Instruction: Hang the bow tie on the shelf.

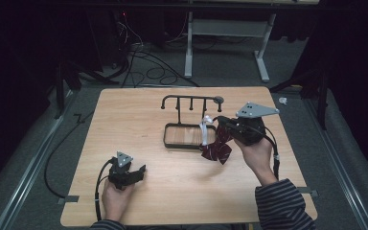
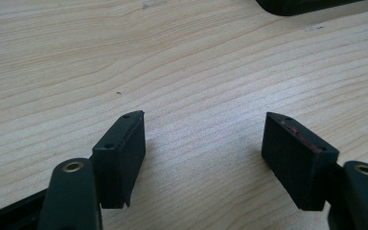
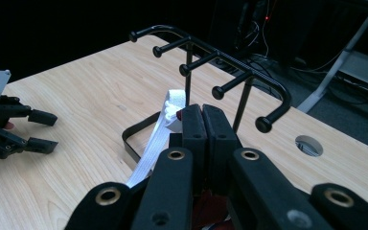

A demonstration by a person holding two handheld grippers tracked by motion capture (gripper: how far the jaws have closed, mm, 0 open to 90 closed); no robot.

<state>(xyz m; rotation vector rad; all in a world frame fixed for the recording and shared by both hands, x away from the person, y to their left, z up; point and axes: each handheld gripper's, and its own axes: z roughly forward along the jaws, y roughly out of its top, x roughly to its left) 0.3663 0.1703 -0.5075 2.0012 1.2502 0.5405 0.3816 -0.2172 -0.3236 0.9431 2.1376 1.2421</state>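
The right tongs [image 3: 202,115] pinch the bow tie's white strap [image 3: 155,139], holding the maroon bow tie [image 1: 216,149] beside the peg rack [image 1: 191,101], likely to hang it. The left tongs [image 2: 203,158], spread wide, rest on the surface [image 1: 148,191] well away from the rack.

The high view looks forward and down from above the person's side onto the whole wooden table [image 1: 172,191], with floor and cables beyond its far edge. The left gripper view sits low, close to the tabletop [image 2: 182,62], facing along its own jaws. The right gripper view rides higher and faces across the table toward the black peg rack [image 3: 220,62]. The rack [image 1: 191,101] appears in the high view too. The right gripper view also takes in the left gripper [image 3: 40,129], seen in the high view [image 1: 141,171].
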